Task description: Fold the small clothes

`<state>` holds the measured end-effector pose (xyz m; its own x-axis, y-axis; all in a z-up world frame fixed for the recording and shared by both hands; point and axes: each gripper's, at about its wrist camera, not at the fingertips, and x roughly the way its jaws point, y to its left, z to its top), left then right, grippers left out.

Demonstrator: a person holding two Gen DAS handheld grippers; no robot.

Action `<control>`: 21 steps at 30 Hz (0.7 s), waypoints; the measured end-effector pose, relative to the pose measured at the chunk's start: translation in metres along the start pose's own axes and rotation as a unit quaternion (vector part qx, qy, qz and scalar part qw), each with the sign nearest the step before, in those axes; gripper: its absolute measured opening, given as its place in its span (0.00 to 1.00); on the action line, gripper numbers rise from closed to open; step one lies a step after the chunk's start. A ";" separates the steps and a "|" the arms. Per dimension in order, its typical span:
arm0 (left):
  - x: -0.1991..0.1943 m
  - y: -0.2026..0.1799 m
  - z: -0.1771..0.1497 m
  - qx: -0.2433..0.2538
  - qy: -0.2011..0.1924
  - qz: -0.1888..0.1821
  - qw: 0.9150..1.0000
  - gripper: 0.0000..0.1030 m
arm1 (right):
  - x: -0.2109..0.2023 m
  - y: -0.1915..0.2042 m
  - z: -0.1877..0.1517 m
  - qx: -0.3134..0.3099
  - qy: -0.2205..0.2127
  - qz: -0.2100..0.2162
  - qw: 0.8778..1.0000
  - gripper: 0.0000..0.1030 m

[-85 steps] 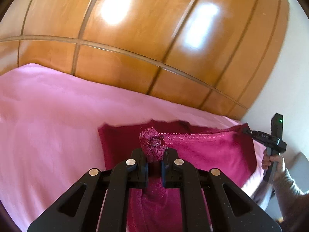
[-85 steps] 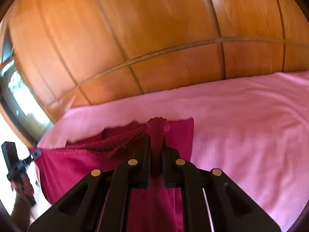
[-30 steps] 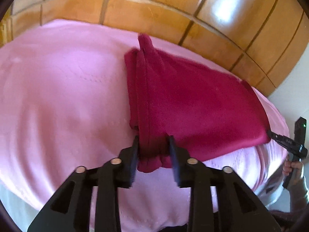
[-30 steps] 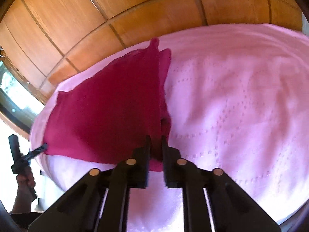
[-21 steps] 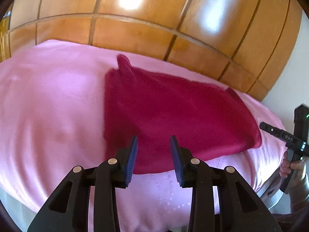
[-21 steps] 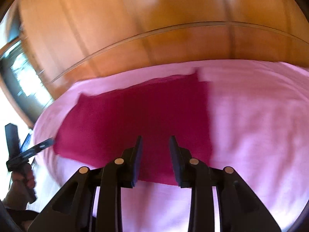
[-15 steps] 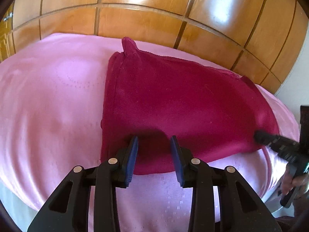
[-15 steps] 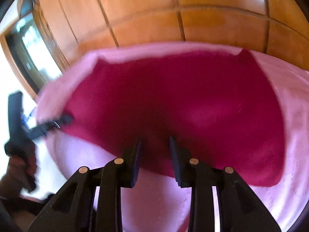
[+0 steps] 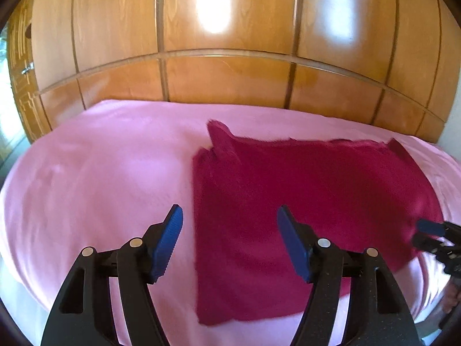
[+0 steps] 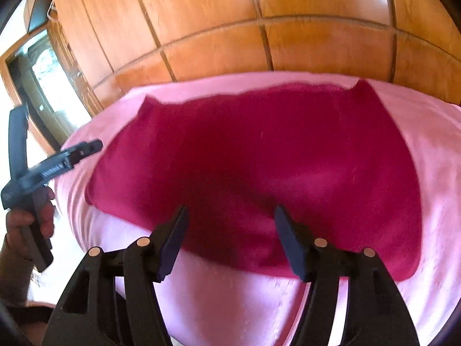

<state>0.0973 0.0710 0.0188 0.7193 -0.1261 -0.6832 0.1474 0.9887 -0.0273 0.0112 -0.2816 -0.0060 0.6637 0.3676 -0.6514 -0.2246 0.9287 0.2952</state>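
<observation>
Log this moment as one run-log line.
left claw: open, just opened, empty | right claw: open, just opened, empty | red garment: folded flat on pink sheet

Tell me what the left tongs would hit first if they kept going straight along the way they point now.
Most likely the dark red garment lying flat on the pink bedspread. The left tongs are open with nothing between them, aimed down at its near left edge; depth is unclear.

Crimson garment [image 9: 302,201] — plain, pink bedspread [image 9: 100,173]
</observation>
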 end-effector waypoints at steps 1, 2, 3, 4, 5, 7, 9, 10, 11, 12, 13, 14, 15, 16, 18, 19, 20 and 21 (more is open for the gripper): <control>0.003 0.003 0.003 -0.001 0.001 0.004 1.000 0.65 | -0.003 -0.003 0.003 0.001 -0.006 -0.004 1.000 0.63; 0.004 0.006 0.006 -0.004 0.006 0.007 1.000 0.65 | -0.003 -0.006 0.009 0.003 -0.012 -0.010 1.000 0.64; 0.006 0.009 0.008 -0.005 0.007 0.007 1.000 0.65 | -0.003 -0.011 0.015 0.007 -0.016 -0.016 1.000 0.64; 0.009 0.011 0.010 -0.007 0.009 0.009 1.000 0.65 | -0.001 -0.012 0.019 0.010 -0.019 -0.021 1.000 0.64; 0.010 0.012 0.012 -0.009 0.010 0.011 1.000 0.65 | 0.002 -0.015 0.024 0.014 -0.022 -0.028 0.999 0.64; 0.017 0.016 0.016 -0.013 0.013 0.012 1.000 0.65 | 0.008 -0.023 0.034 0.021 -0.024 -0.042 0.999 0.65; 0.022 0.018 0.019 -0.015 0.015 0.014 1.000 0.65 | 0.015 -0.030 0.042 0.028 -0.026 -0.051 0.998 0.65; 0.023 0.019 0.018 -0.017 0.016 0.016 1.000 0.65 | 0.019 -0.035 0.045 0.031 -0.025 -0.059 0.997 0.65; 0.026 0.020 0.019 -0.019 0.019 0.016 0.999 0.65 | 0.021 -0.038 0.047 0.033 -0.025 -0.065 0.997 0.65; 0.028 0.022 0.021 -0.023 0.021 0.015 0.999 0.65 | 0.025 -0.042 0.049 0.036 -0.024 -0.070 0.997 0.65; 0.032 0.025 0.022 -0.027 0.023 0.015 0.999 0.65 | 0.027 -0.045 0.050 0.039 -0.023 -0.073 0.996 0.65; 0.035 0.026 0.024 -0.028 0.025 0.015 0.999 0.65 | 0.030 -0.048 0.050 0.042 -0.021 -0.077 0.996 0.65; 0.037 0.026 0.025 -0.028 0.027 0.016 0.999 0.65 | 0.032 -0.051 0.049 0.044 -0.019 -0.079 0.996 0.65; 0.040 0.027 0.026 -0.028 0.028 0.016 0.999 0.65 | 0.035 -0.053 0.047 0.044 -0.016 -0.080 0.996 0.65; 0.046 0.029 0.028 -0.028 0.032 0.017 0.999 0.65 | 0.038 -0.056 0.046 0.042 -0.013 -0.083 0.996 0.66; 0.049 0.029 0.030 -0.028 0.034 0.016 0.999 0.65 | 0.040 -0.056 0.045 0.037 -0.013 -0.086 0.995 0.66; 0.052 0.029 0.031 -0.027 0.037 0.017 0.999 0.65 | 0.040 -0.055 0.045 0.033 -0.013 -0.089 0.995 0.67; 0.055 0.030 0.033 -0.027 0.040 0.016 0.999 0.65 | 0.041 -0.054 0.044 0.027 -0.014 -0.090 0.995 0.69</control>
<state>0.1637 0.0908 0.0048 0.6662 -0.0893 -0.7404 0.0871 0.9953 -0.0417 0.0817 -0.3187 -0.0176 0.7099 0.1925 -0.6775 -0.0621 0.9753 0.2121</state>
